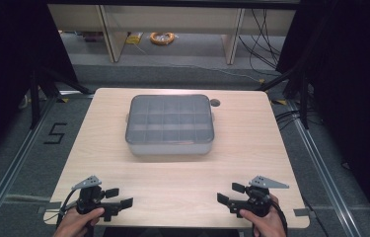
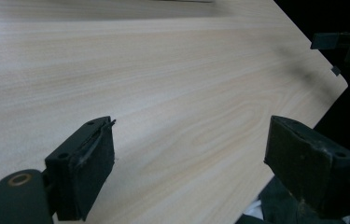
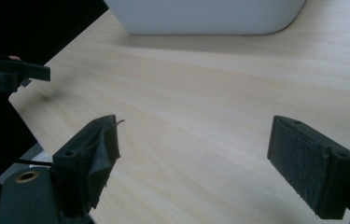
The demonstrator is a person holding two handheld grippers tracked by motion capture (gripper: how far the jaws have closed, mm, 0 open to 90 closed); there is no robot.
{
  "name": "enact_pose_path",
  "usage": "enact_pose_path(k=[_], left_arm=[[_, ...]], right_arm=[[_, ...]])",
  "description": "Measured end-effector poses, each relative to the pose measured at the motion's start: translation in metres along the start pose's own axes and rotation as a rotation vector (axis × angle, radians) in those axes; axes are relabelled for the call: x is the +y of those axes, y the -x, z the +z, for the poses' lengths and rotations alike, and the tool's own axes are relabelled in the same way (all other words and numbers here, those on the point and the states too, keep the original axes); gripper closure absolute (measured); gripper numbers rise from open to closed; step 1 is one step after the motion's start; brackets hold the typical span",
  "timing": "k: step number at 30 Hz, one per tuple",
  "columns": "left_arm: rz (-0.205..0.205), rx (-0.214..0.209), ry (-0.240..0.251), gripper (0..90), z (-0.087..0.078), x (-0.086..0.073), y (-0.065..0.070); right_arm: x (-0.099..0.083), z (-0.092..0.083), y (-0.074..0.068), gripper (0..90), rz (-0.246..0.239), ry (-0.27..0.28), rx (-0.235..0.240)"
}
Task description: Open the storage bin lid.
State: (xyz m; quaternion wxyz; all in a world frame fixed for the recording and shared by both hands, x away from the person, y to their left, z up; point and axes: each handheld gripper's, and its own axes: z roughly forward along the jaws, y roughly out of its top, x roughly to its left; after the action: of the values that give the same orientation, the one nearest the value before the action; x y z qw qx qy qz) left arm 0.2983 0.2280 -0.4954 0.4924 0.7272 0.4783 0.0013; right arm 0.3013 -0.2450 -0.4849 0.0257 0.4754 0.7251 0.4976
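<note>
A grey plastic compartment box (image 1: 170,124) with a translucent lid stands in the middle of the light wooden table (image 1: 182,177); its white front wall (image 3: 205,16) fills the top of the right gripper view. My left gripper (image 1: 120,197) rests near the table's front left corner, jaws wide apart and empty, pointing right. My right gripper (image 1: 231,193) sits near the front right corner, open too, pointing left with nothing between its pads (image 3: 315,165). In the left gripper view the jaws (image 2: 189,163) frame bare wood, and the other gripper (image 2: 345,44) shows far off.
Black curtains flank the table. Behind it are wooden furniture legs, cables and an orange cable coil (image 1: 162,38) on the grey floor. A small round hole (image 1: 215,103) sits in the tabletop by the box's far right corner. A floor mark "5" (image 1: 55,133) lies left.
</note>
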Motion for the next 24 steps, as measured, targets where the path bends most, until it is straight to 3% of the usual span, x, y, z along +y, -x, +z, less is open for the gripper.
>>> enact_pose_path(k=[1,3,5,6,7,8,10,12,13,14,16,17,19,21,22,24], left_arm=[[0.002,0.006,0.018,15.2,0.001,0.005,0.0],[0.013,0.009,0.034,15.2,0.001,0.014,-0.001],[0.006,0.019,0.062,15.2,0.003,0.023,-0.004],[0.004,0.027,0.063,15.2,0.003,0.027,-0.006],[0.005,0.037,0.067,15.2,0.004,0.031,-0.008],[0.001,0.047,0.079,15.2,0.006,0.035,-0.01],[-0.008,0.063,0.102,15.2,0.008,0.042,-0.015],[-0.028,0.075,0.11,15.2,0.008,0.052,-0.021],[-0.03,0.078,0.116,15.2,0.009,0.055,-0.023],[-0.031,0.076,0.115,15.2,0.009,0.061,-0.026],[-0.041,0.087,0.132,15.2,0.011,0.071,-0.033],[-0.042,0.094,0.135,15.2,0.013,0.078,-0.037],[-0.057,0.102,0.142,15.2,0.017,0.085,-0.043],[-0.066,0.097,0.137,15.2,0.021,0.092,-0.047],[-0.075,0.1,0.141,15.2,0.021,0.095,-0.048],[-0.077,0.107,0.144,15.3,0.023,0.1,-0.048]], right_arm=[[0.005,0.002,0.005,17.7,-0.038,0.016,-0.002],[0.016,0.005,0.007,19.4,-0.056,0.028,-0.005],[0.029,0.01,0.011,19.8,-0.083,0.039,-0.037],[0.032,0.01,0.008,20.0,-0.039,0.028,-0.027],[0.037,0.014,0.012,20.1,-0.071,0.04,-0.023],[0.041,0.016,0.011,20.3,-0.048,0.035,-0.037],[0.049,0.021,0.013,20.6,-0.052,0.042,-0.022],[0.058,0.028,0.018,20.8,-0.087,0.054,-0.022],[0.062,0.029,0.015,20.8,-0.03,0.033,-0.018],[0.065,0.031,0.018,20.9,-0.055,0.03,-0.033],[0.073,0.035,0.023,21.3,-0.062,0.042,-0.014],[0.076,0.038,0.023,21.7,-0.028,0.047,-0.014],[0.084,0.043,0.032,22.7,-0.046,0.061,-0.017],[0.093,0.048,0.037,23.6,-0.019,0.06,-0.018],[0.096,0.049,0.041,24.3,-0.033,0.062,-0.029],[0.102,0.053,0.043,24.8,0.004,0.052,-0.034]])
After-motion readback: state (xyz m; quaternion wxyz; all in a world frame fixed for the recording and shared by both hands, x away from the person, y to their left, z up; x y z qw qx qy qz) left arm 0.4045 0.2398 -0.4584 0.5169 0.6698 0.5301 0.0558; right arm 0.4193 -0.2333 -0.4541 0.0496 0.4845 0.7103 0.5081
